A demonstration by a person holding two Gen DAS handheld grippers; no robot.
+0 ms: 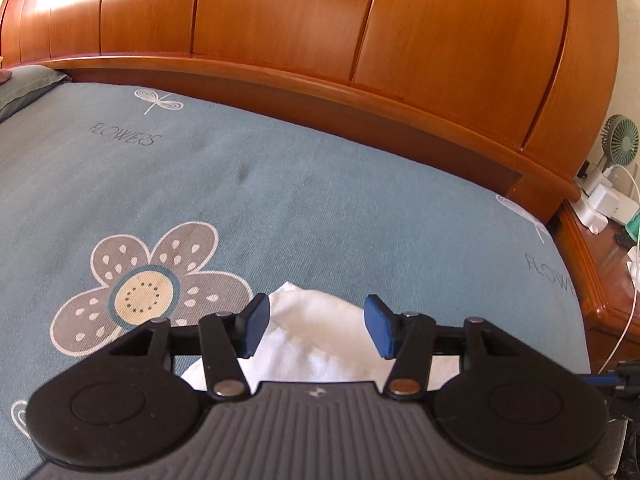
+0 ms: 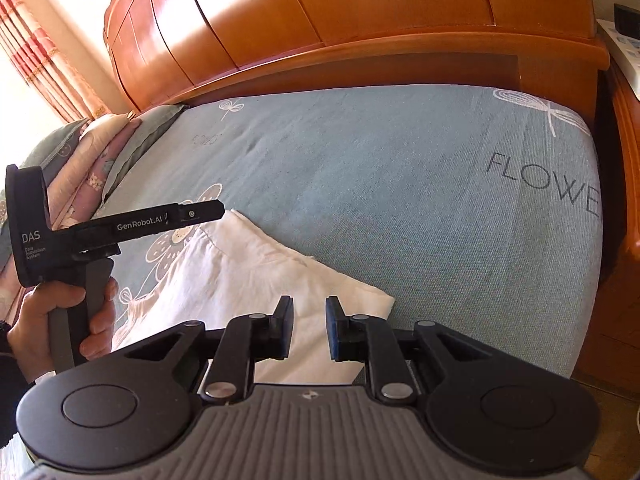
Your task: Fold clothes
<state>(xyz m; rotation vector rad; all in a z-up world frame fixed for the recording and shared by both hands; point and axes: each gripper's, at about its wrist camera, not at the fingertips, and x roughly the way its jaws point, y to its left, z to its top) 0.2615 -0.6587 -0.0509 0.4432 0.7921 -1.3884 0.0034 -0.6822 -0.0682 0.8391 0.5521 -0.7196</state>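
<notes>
White cotton garment lying partly folded on the blue-grey flower-print bedsheet, near its front edge.
Left gripper stands open above the cloth; right gripper is narrowly parted, holding nothing. A shallow pinch could catch one layer only, letting the fold slide apart.

The left hand-held gripper tilts downward with its blue-padded jaws standing apart, nothing pressed between them; in the right wrist view its black body juts out sideways, carried on a grey handle; the person's left hand wraps that handle, fingers curled round the front, a dark sleeve at the wrist; the right hand-held gripper also tilts downward, its jaws parted by a narrow gap, gripping nothing.
</notes>
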